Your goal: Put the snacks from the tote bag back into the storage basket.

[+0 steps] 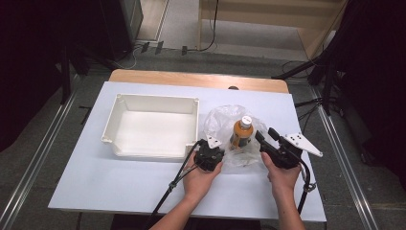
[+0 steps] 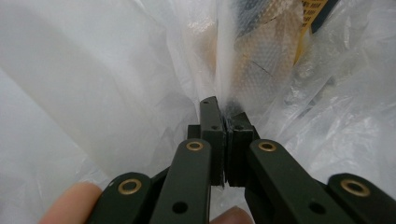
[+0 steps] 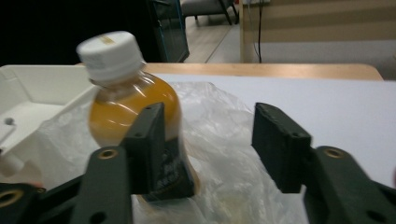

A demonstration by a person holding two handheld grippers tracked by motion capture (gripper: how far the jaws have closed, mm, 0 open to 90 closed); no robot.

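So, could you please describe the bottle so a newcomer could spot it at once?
Find the white tray on the table; just right of it lies a crumpled clear plastic bag. The bottle stands upright in that bag: orange liquid, white cap, dark label, the one coloured thing there.

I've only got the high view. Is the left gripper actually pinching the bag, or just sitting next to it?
Observer: Pinching. In the left gripper view the left gripper has its jaws shut on a fold of the clear plastic bag.
Operator: And the right one?
Observer: The right gripper is open; the right gripper view has the bottle just beyond its left jaw, not between the jaws.
Operator: Bottle still capped?
Observer: Yes, the white cap is on, with orange liquid up to the shoulder.
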